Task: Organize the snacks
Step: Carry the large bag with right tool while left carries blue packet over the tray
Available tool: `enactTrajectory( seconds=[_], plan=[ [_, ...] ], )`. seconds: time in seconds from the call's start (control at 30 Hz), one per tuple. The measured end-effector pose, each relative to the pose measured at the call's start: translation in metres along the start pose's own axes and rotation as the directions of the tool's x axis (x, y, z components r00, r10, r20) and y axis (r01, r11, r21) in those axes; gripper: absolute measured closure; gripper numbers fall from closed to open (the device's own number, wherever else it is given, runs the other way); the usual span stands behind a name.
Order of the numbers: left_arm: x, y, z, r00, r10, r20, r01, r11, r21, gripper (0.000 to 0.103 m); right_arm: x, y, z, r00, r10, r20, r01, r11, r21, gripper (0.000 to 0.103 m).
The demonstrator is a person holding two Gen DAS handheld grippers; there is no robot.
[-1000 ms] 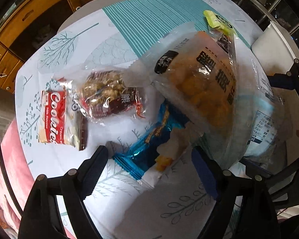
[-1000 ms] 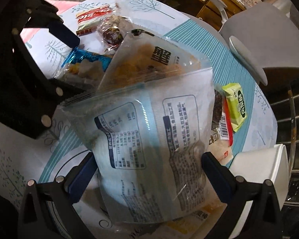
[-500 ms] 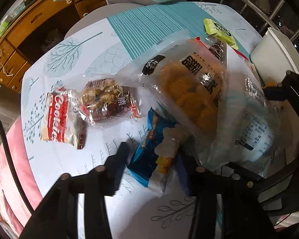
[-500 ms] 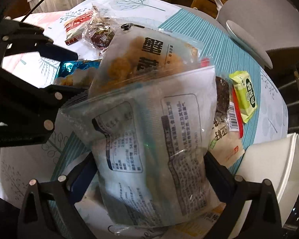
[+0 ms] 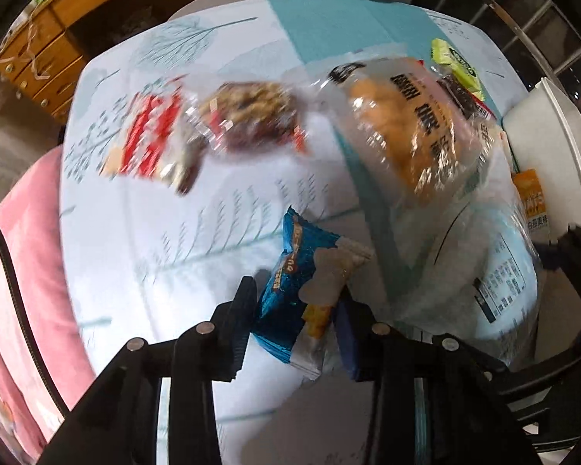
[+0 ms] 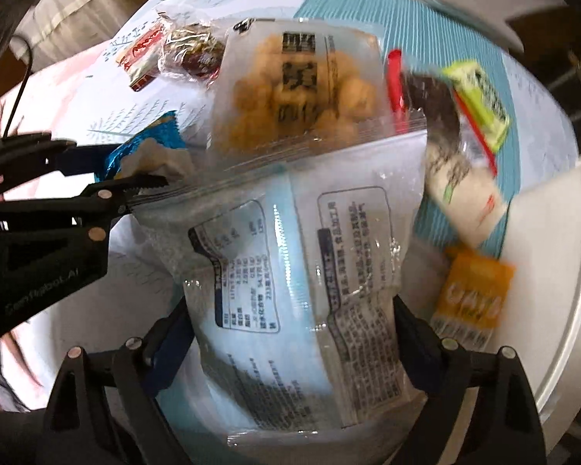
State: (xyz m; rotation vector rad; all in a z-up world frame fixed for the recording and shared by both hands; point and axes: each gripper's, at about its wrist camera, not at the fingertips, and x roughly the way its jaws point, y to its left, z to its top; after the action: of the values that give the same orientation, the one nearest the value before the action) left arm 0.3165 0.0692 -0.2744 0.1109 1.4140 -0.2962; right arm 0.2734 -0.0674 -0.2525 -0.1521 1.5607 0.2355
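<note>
Left wrist view: left gripper [image 5: 296, 319] clamped on a blue pack [image 5: 290, 302], lifted off the tablecloth [image 5: 182, 240]. Red cookie pack [image 5: 151, 139] and nut pack [image 5: 251, 120] lying side by side further back. Clear bag [image 5: 410, 128] of orange puffs resting by the white bin [image 5: 554, 147], overlapping the pale bag [image 5: 495, 271].

Right wrist view: right gripper [image 6: 290, 325] straddling the pale bag [image 6: 302, 271], jaws wide but just closing in; contact unclear. Inside the bin [image 6: 554, 271]: 1 orange packet [image 6: 472, 290]. Green pack [image 6: 480, 100] beyond, on the cloth.
</note>
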Motion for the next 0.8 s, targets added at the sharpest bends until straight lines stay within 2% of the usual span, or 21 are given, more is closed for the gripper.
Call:
enactTrajectory(
  seconds=[0.17,0.27,0.37,0.47,0.63,0.8],
  plan=[
    [-0.021,0.006,-0.032,1.000,-0.029,-0.004,0.029,0.999,-0.030,0.066,-0.003,0.008,-0.019,0.997,0.047,-0.062,-0.040,0.994,0.105,0.011],
    [-0.039,0.005,-0.053,0.999,-0.053,0.011,0.054,0.998,-0.033,0.066,-0.006,0.017,-0.035,0.991,0.102,-0.088,-0.085,0.981,0.173,0.011],
    [-0.064,0.008,-0.082,0.992,-0.118,0.042,0.120,0.992,-0.044,0.066,-0.012,0.026,-0.051,0.984,0.149,-0.100,-0.122,0.964,0.238,0.011],
    [-0.081,0.007,-0.101,0.987,-0.144,0.065,0.147,0.989,-0.033,0.066,-0.019,0.032,-0.068,0.976,0.192,-0.102,-0.155,0.942,0.297,0.011],
    [-0.107,0.011,-0.127,0.971,-0.210,0.117,0.215,0.976,-0.033,0.066,-0.029,0.037,-0.092,0.975,0.200,-0.095,-0.155,0.922,0.356,0.011],
    [-0.113,0.012,-0.121,0.956,-0.257,0.141,0.265,0.963,-0.038,0.066,-0.042,0.030,-0.112,0.968,0.243,-0.067,-0.191,0.880,0.435,0.011]
  ],
)
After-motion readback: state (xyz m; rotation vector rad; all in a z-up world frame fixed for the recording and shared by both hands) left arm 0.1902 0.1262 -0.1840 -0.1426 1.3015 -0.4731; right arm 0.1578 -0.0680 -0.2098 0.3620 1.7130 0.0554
